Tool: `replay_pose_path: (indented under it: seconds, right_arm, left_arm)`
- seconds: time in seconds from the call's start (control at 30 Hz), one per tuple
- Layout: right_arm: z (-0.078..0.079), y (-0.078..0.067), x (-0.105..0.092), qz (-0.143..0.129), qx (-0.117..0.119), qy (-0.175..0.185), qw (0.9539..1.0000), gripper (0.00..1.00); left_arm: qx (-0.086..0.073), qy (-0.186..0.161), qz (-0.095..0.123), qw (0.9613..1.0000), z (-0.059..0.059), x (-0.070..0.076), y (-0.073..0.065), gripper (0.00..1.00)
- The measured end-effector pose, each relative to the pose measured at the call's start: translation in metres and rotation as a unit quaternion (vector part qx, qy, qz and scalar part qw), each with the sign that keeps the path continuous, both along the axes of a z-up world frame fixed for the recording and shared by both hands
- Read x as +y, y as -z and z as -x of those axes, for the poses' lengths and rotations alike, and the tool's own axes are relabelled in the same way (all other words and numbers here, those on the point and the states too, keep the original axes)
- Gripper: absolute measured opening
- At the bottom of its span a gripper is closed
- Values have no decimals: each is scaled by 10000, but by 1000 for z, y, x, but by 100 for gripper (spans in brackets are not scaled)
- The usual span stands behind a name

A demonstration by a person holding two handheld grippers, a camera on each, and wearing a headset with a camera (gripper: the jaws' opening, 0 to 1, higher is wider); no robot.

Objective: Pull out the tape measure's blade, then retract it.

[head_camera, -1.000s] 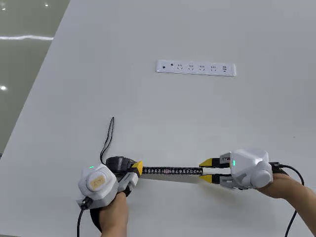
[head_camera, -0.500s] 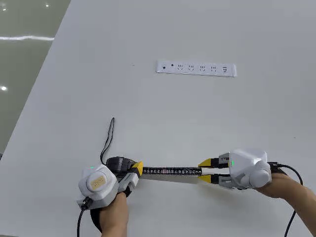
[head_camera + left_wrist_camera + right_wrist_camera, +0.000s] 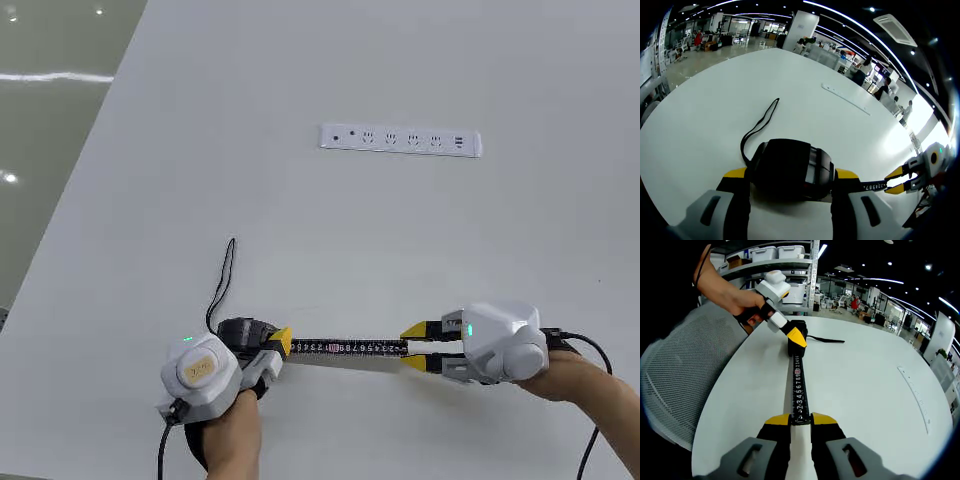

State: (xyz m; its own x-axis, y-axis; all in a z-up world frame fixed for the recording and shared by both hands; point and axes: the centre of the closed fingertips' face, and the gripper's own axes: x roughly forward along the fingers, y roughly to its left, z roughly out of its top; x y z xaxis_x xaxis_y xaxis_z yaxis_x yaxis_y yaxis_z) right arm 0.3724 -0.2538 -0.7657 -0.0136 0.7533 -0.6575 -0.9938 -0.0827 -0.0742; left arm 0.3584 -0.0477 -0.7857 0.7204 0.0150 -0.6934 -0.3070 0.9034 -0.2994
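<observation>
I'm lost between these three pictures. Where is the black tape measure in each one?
Head view: the tape measure sits at lower left.
Left gripper view: tape measure low in the centre, large and close.
Right gripper view: tape measure upper middle, at the far end of the blade.
Shared landmark: the white power strip.

White, yellow-tipped left gripper, in the left hand, clamps the black tape measure case. Matching right gripper, in the right hand, faces it, jaws pinching the end of the black blade.
</observation>
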Motion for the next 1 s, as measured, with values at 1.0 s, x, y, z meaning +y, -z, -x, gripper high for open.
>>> replay_pose_path:
  seconds: [1.0]
  right_arm:
    - [-2, 0, 10, -27, 20, -89, 10000, 13]
  left_arm:
    - [-16, -23, 64, 10000, -1, 1, 0, 63]
